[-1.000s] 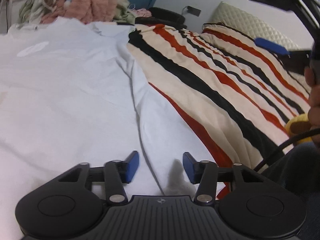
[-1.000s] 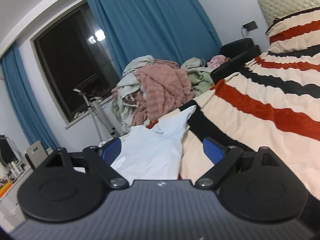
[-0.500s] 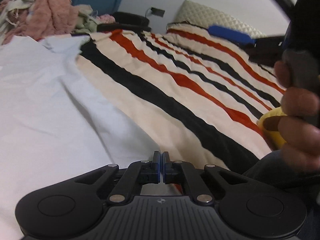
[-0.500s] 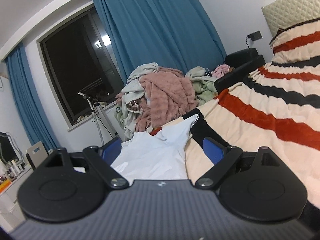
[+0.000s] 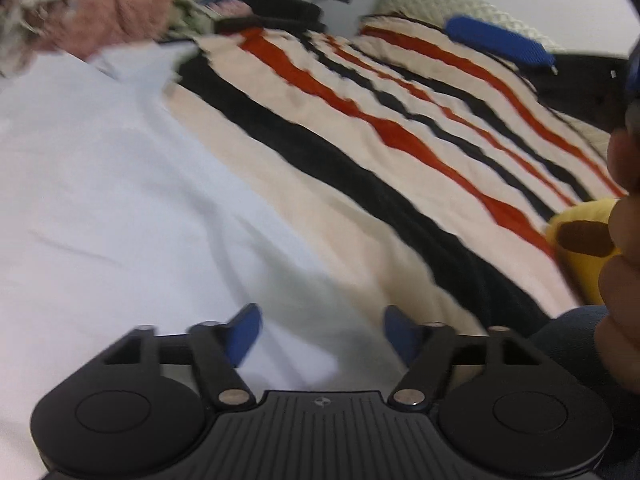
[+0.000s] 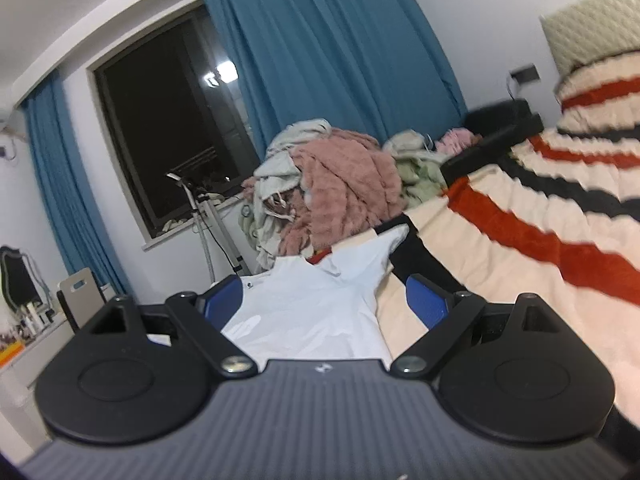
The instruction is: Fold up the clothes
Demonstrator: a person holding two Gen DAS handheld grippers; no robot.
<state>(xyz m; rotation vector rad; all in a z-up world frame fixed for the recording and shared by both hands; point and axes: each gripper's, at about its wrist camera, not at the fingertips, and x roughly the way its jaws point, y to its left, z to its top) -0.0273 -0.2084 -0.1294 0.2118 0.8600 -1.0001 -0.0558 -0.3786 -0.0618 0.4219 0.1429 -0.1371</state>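
Teal curtains (image 6: 328, 60) hang in long soft pleats beside a dark window (image 6: 168, 132), and below them a bed carries a plush striped blanket (image 5: 400, 168) with wavy bands of cream, black and rust red. At the far end of the bed a heap of laundry (image 6: 336, 188) sits piled up, shaggy pink fleece on top of pale, frayed knits. A quilted cream headboard (image 5: 432, 4) stands against the wall.

A white shirt (image 5: 120, 184) lies spread over the blanket, thin and smooth with a few shallow creases; in the right wrist view its pointed collar end (image 6: 380, 244) reaches toward the laundry heap.

The left gripper (image 5: 322, 334) hovers low over the shirt's near edge, its blue-padded fingers spread wide apart with nothing between them. The right gripper (image 6: 324, 300) is likewise released, fingers well apart, with the shirt showing between them farther off. A hand (image 5: 616, 264) grips the right tool at the edge of the left view, beside a rounded yellow plush toy (image 5: 576, 240) with a brown patch.
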